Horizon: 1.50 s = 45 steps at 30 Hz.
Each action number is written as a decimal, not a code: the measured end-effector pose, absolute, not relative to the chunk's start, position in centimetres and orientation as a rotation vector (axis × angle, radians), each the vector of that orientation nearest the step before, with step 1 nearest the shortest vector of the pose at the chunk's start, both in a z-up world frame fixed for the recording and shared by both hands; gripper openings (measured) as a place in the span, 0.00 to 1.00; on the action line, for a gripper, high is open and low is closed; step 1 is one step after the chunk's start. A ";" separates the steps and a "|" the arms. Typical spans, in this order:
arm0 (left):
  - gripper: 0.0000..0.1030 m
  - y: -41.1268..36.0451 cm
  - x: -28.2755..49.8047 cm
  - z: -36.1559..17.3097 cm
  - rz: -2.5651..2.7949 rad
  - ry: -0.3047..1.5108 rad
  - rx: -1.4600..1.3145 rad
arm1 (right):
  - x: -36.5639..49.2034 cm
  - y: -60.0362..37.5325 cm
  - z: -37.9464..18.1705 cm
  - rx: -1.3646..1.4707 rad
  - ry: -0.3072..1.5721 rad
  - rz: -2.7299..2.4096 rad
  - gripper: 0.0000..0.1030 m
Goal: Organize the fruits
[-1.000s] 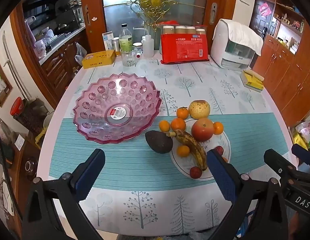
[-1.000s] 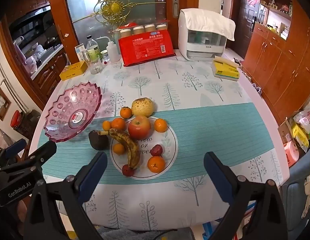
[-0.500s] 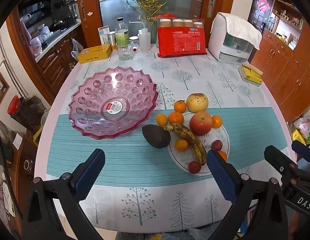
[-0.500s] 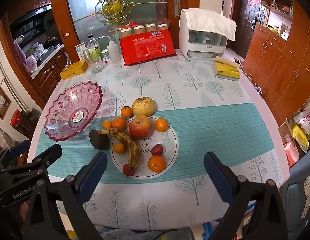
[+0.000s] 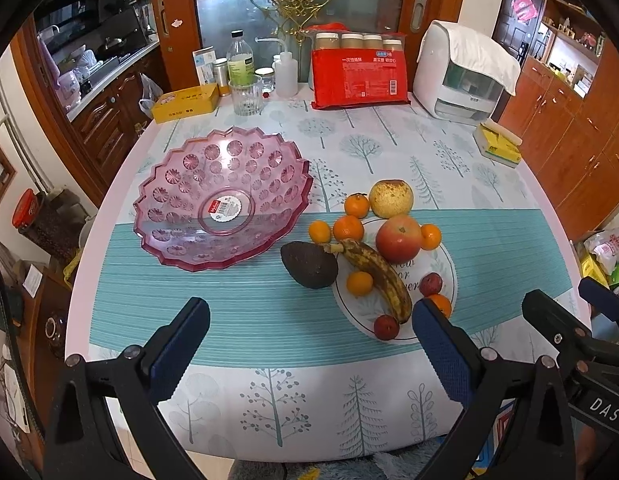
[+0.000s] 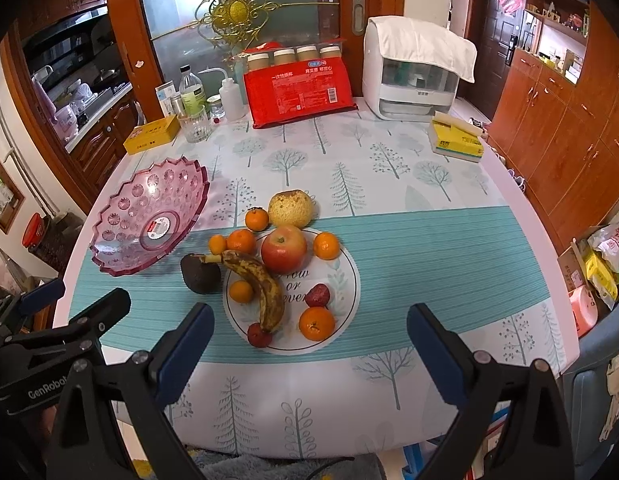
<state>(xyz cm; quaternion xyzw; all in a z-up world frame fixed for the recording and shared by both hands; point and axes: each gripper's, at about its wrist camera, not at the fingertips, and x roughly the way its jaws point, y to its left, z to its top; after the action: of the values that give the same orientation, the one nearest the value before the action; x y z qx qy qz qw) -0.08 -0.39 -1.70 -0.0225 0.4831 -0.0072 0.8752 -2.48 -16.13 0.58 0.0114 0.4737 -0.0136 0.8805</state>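
An empty pink plastic bowl (image 5: 223, 200) (image 6: 149, 216) stands on the table's left half. To its right lies a white plate (image 5: 445, 272) (image 6: 341, 280) with a spotted banana (image 5: 379, 272) (image 6: 261, 284), a red apple (image 5: 398, 239) (image 6: 284, 248), several small oranges and small red fruits. A dark avocado (image 5: 309, 264) (image 6: 200, 273) and a yellow pear (image 5: 390, 198) (image 6: 290, 208) rest beside the plate. My left gripper (image 5: 307, 320) hangs open above the table's near edge. My right gripper (image 6: 309, 326) is open too, just short of the plate. Neither holds anything.
At the back stand a red package (image 5: 359, 76), a white appliance (image 5: 463, 76), a glass (image 5: 247, 96), bottles (image 5: 239, 60) and a yellow box (image 5: 185, 102). A yellow tissue pack (image 5: 499, 144) lies far right. Cabinets flank the table (image 5: 489, 240).
Both grippers drew back slightly and tilted, so the table and fruit sit a little lower in the left view. Nothing on the table has moved.
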 end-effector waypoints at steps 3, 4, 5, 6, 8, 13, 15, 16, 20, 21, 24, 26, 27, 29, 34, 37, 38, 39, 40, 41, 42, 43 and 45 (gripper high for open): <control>0.98 -0.4 -0.1 -1.7 -0.015 1.009 -0.047 | -2.7 -16.1 0.5 0.024 0.985 -0.026 0.95; 0.98 -0.4 -0.2 -1.7 -0.014 1.009 -0.048 | -2.7 -16.1 0.5 0.025 0.986 -0.026 0.95; 0.98 -0.4 -0.2 -1.7 -0.014 1.010 -0.048 | -2.7 -16.1 0.5 0.026 0.986 -0.027 0.95; 0.98 -0.4 -0.2 -1.7 -0.015 1.010 -0.048 | -2.7 -16.1 0.5 0.026 0.986 -0.027 0.95; 0.98 -0.5 -0.3 -1.7 -0.016 1.010 -0.046 | -2.8 -16.1 0.5 0.027 0.987 -0.027 0.95; 0.98 -0.4 -0.5 -1.7 -0.014 1.009 -0.042 | -2.9 -16.2 0.5 0.027 0.986 -0.027 0.95; 0.98 -0.4 -0.5 -1.7 -0.015 1.009 -0.045 | -3.0 -16.2 0.4 0.026 0.986 -0.029 0.95; 0.98 -0.4 -0.6 -1.8 -0.015 1.009 -0.049 | -3.3 -16.3 0.4 0.028 0.985 -0.031 0.95; 0.98 -0.3 -1.1 -1.7 -0.019 1.007 -0.056 | -3.8 -16.6 0.5 0.033 0.981 -0.041 0.95; 0.98 -0.3 -1.1 -1.6 -0.021 1.006 -0.058 | -3.8 -16.6 0.6 0.034 0.980 -0.043 0.95; 0.98 -0.2 -1.2 -1.3 -0.033 1.000 -0.065 | -3.7 -16.6 0.8 0.032 0.978 -0.049 0.95; 0.98 -0.1 -1.1 -1.1 -0.035 0.997 -0.066 | -3.6 -16.5 1.0 0.029 0.977 -0.050 0.95; 0.98 0.0 -0.9 -1.0 -0.037 0.996 -0.066 | -3.7 -16.4 1.0 0.027 0.976 -0.051 0.95; 0.98 0.0 -0.6 -0.8 -0.040 0.996 -0.065 | -3.7 -16.5 1.0 0.027 0.975 -0.051 0.95; 0.98 0.2 0.0 -0.9 -0.044 1.007 -0.054 | -3.4 -16.3 1.5 0.025 0.970 -0.062 0.95; 0.98 0.3 0.3 -0.8 -0.055 1.004 -0.052 | -3.3 -16.2 1.7 0.024 0.963 -0.073 0.95; 0.98 0.4 0.3 -0.7 -0.063 0.997 -0.055 | -3.3 -16.2 1.7 0.025 0.960 -0.076 0.95; 0.98 0.4 0.4 -0.7 -0.067 0.992 -0.056 | -3.3 -16.2 1.8 0.026 0.958 -0.080 0.95; 0.98 0.4 0.4 -0.6 -0.069 0.984 -0.054 | -3.3 -16.1 1.8 0.027 0.957 -0.084 0.95; 0.98 0.5 0.5 -0.4 -0.072 0.974 -0.053 | -3.3 -16.2 1.7 0.029 0.957 -0.087 0.95; 0.98 0.5 0.5 -0.3 -0.075 0.967 -0.051 | -3.4 -16.2 1.7 0.032 0.956 -0.090 0.95; 0.98 0.4 0.5 -0.3 -0.076 0.963 -0.049 | -3.4 -16.2 1.6 0.033 0.957 -0.094 0.95; 0.98 0.4 0.7 -0.3 -0.076 0.956 -0.046 | -3.5 -16.1 1.5 0.035 0.961 -0.099 0.95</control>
<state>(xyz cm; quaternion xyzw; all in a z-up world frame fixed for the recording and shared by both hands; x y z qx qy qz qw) 0.67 0.44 -0.26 -0.0224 0.4598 -0.0368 0.8870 -3.52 -16.13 1.52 0.0167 0.4621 -0.0478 0.8854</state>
